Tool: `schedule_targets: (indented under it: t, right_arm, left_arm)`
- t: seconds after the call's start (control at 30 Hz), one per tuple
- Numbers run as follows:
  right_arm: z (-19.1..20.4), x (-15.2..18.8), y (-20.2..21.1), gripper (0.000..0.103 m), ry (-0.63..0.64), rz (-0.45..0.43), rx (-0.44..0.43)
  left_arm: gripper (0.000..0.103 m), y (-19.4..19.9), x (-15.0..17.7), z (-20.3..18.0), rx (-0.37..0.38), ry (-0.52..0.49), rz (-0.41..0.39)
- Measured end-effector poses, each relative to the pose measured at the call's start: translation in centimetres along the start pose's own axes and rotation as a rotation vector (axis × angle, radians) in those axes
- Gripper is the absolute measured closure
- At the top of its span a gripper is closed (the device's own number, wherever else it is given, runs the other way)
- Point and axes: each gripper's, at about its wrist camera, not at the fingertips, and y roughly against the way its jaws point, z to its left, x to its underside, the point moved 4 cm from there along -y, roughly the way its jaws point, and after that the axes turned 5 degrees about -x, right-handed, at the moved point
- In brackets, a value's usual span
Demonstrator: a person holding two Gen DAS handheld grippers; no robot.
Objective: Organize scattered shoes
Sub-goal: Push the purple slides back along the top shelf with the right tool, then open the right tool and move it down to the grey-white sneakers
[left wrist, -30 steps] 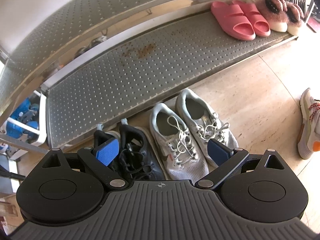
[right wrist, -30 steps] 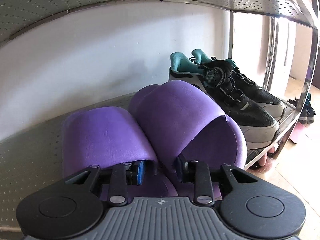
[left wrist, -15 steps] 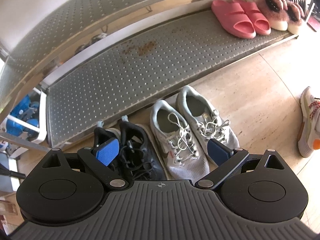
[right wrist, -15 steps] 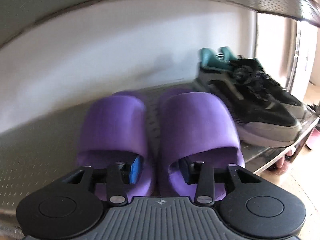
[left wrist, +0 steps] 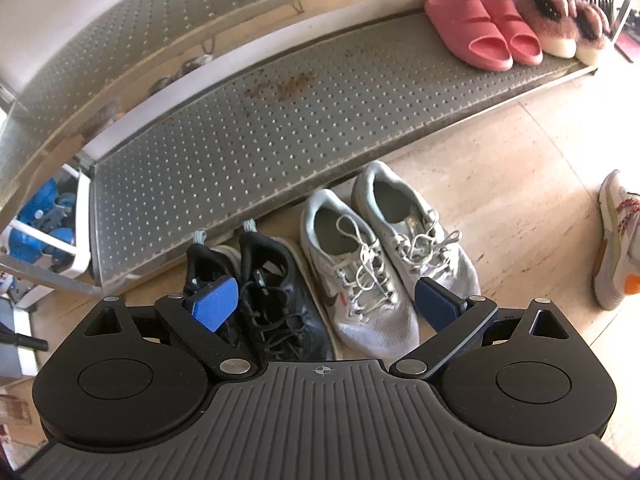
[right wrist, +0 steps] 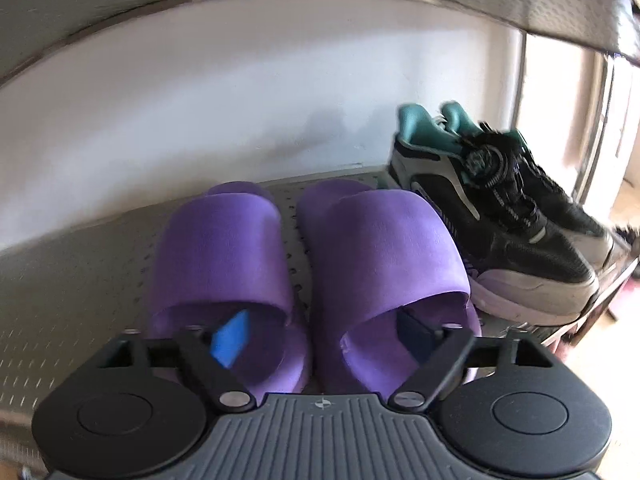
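Observation:
Two purple slippers [right wrist: 224,248] [right wrist: 384,248] lie side by side on the perforated metal shelf [right wrist: 60,280], toes toward me. My right gripper [right wrist: 324,336] is opening; one pad sits inside each slipper's toe opening, and neither pad presses the inner walls between them. In the left wrist view, my left gripper [left wrist: 325,304] hangs open above a black sneaker pair [left wrist: 276,292] and a grey laced pair [left wrist: 380,248] on the floor, touching neither.
A black and teal sneaker pair [right wrist: 520,232] stands just right of the slippers. The bottom shelf [left wrist: 280,128] holds pink slides [left wrist: 480,32] and furry slippers [left wrist: 560,20] at its right end. A white and orange shoe [left wrist: 616,240] lies on the floor at right.
The right gripper's jaws have spread from pinching the slippers' inner edges together. The slippers have parted and settled flat on the shelf. The left gripper has kept still.

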Motion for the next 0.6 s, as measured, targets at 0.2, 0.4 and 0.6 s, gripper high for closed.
schedule_targets:
  t: [0.2,0.4,0.6]
  right_arm:
    - [-1.3,2.0,3.3,0.055,0.001,0.077,0.009]
    - [-3.9,3.0,2.4,0.075,-0.074,0.152,0.099]
    - [-4.2,2.8,0.6,0.077,-0.063,0.174,0.094]
  left_arm:
    - [0.005,0.9,-0.2,-0.7,0.009,0.007,-0.029]
    - [0.005,0.2,0.2,-1.2,-0.008,-0.028,-0.012]
    - [0.005,-0.2,-0.3,-0.9,0.005,-0.005,-0.003]
